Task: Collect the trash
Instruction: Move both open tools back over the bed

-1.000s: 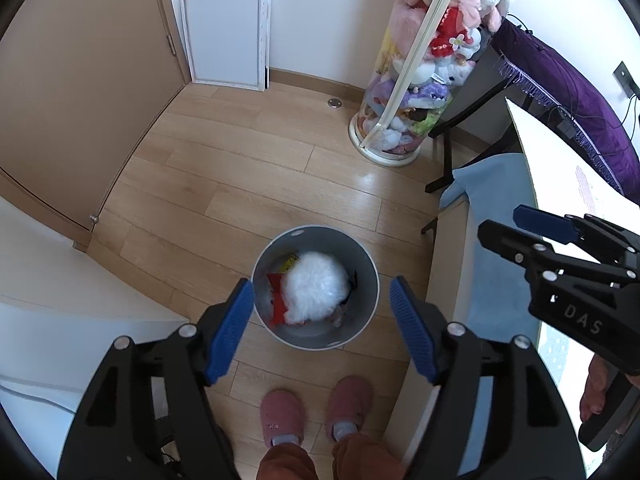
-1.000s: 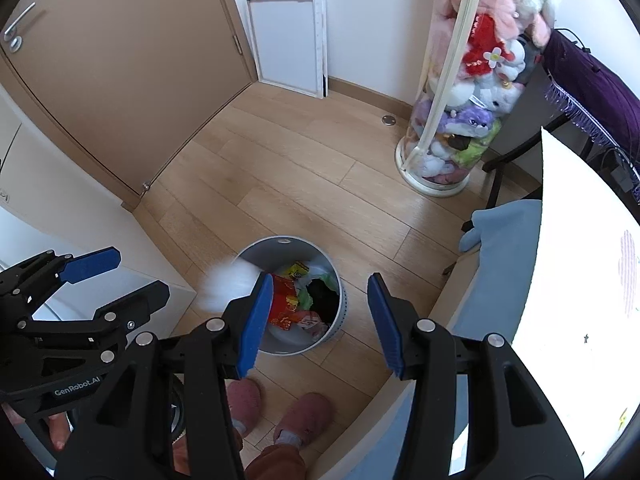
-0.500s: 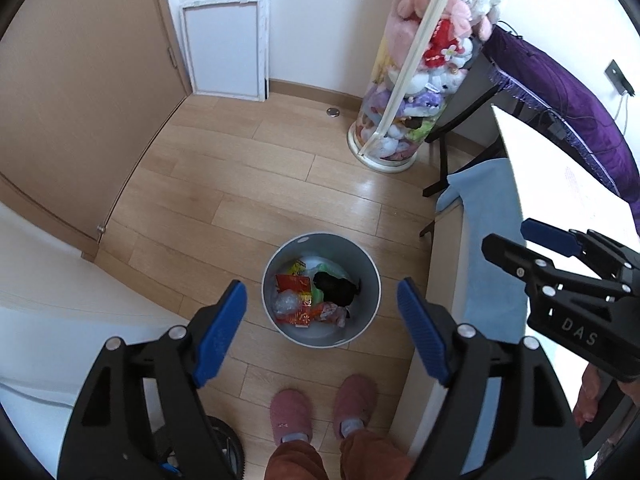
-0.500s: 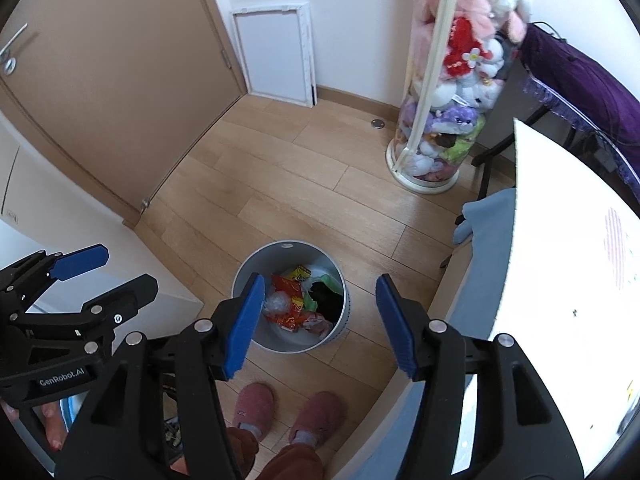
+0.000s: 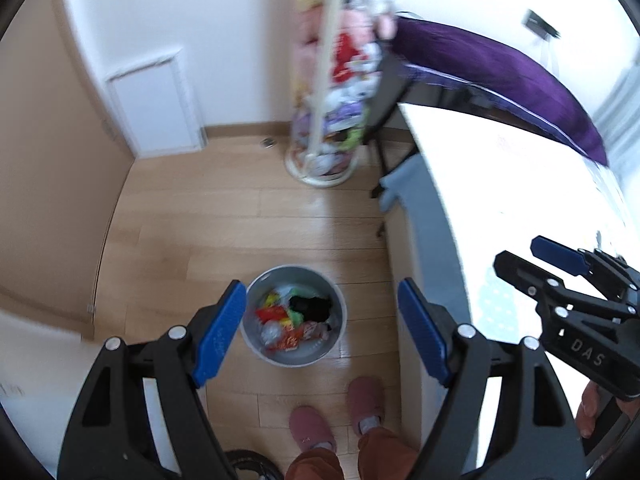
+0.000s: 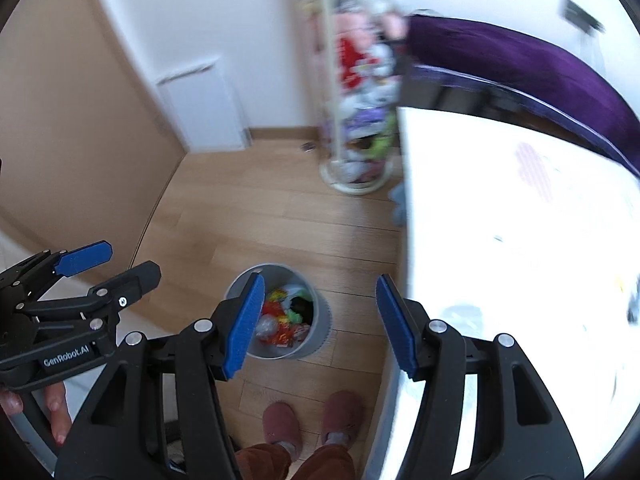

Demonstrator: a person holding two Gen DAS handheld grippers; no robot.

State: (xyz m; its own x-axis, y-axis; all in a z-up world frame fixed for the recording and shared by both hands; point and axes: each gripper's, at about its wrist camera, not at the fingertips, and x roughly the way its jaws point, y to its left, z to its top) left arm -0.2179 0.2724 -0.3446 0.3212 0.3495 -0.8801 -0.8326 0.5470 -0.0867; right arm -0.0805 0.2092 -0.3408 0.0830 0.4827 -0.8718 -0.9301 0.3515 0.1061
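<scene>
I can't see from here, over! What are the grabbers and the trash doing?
Left hand-held gripper open, empty. Right hand-held gripper open, empty. Grey trash bin on the floor, wrappers inside. Pink slippers beside it, nothing blocking.

Count: 1 grey trash bin holding mixed wrappers, number unclear. 2 claws: left claw, right claw. 2 pink slippers. 1 toy tower. 1 table.
</scene>
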